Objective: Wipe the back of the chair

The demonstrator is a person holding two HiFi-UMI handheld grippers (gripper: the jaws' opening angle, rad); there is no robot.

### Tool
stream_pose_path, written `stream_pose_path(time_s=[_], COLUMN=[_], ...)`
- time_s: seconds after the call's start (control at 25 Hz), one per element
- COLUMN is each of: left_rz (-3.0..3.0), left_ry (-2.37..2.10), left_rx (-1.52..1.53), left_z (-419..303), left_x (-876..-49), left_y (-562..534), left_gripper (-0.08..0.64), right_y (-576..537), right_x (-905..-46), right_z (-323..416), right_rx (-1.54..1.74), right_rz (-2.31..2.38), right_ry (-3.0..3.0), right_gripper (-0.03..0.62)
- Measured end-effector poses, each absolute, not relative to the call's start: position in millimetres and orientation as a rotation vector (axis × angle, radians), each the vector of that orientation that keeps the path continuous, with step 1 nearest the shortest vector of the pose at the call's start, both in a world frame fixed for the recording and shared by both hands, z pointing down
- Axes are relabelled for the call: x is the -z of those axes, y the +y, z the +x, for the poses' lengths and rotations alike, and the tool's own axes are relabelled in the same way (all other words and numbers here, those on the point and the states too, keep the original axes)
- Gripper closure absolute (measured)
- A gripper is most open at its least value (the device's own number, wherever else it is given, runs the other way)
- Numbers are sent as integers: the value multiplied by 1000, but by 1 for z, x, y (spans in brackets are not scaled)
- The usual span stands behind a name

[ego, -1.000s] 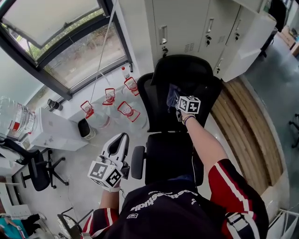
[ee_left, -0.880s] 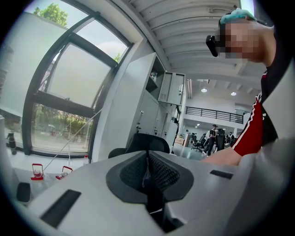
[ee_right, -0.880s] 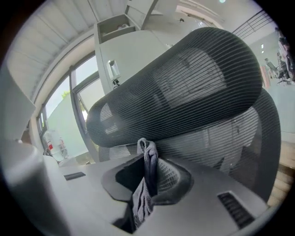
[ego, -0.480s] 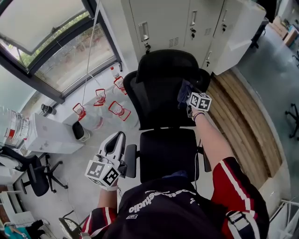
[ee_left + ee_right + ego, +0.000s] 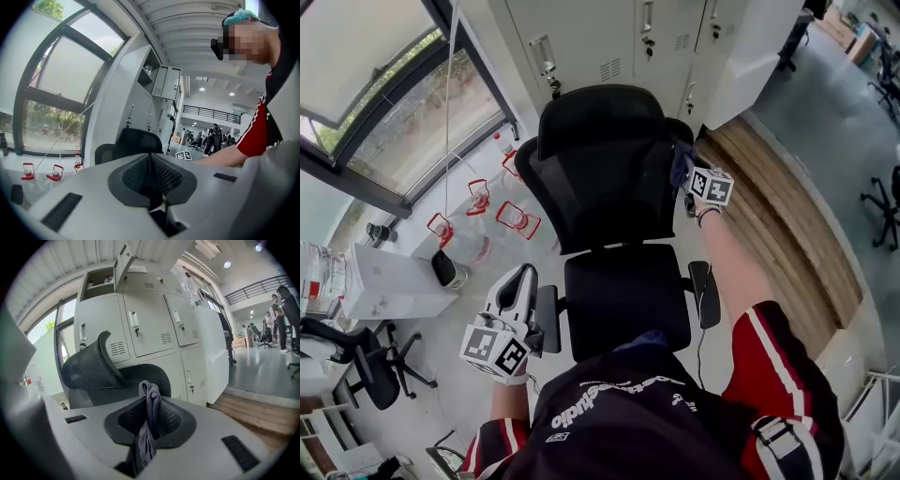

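Observation:
A black mesh office chair (image 5: 600,173) stands in front of me with its back towards the lockers. In the right gripper view its backrest (image 5: 140,380) and headrest (image 5: 91,366) fill the middle left. My right gripper (image 5: 686,178) is at the backrest's right edge, shut on a blue-grey cloth (image 5: 149,423) that hangs between the jaws; the cloth (image 5: 679,164) shows just above the marker cube. My left gripper (image 5: 517,289) is low at the left, beside the left armrest (image 5: 547,319), jaws shut with nothing in them.
Grey metal lockers (image 5: 619,42) stand right behind the chair. Several water jugs with red handles (image 5: 487,211) sit on the floor by the window at the left. A raised wooden step (image 5: 787,216) runs along the right. A second chair (image 5: 356,361) stands at the lower left.
My right gripper with the cloth has slid from the middle of the backrest out to its right edge. The left gripper has stayed low by the armrest.

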State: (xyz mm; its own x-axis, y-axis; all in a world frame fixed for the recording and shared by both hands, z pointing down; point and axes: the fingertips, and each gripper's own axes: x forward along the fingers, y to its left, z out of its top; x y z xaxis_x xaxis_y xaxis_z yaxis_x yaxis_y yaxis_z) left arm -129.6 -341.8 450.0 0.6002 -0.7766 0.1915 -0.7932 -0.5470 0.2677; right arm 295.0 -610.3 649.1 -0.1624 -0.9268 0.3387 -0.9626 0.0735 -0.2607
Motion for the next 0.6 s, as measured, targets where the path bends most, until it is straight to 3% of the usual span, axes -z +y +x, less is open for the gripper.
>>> stream_pose_path(time_s=[0.6], left_rz=[2534], left_ry=[-1234], left_rx=[-80], left_z=[-110], left_x=[-442], left_y=[-334], left_gripper=[528], right_y=[-546], right_x=[-700], right_z=[336], right_rx=[-796], right_rz=[2090], right_ry=[-2061], right_gripper=[531])
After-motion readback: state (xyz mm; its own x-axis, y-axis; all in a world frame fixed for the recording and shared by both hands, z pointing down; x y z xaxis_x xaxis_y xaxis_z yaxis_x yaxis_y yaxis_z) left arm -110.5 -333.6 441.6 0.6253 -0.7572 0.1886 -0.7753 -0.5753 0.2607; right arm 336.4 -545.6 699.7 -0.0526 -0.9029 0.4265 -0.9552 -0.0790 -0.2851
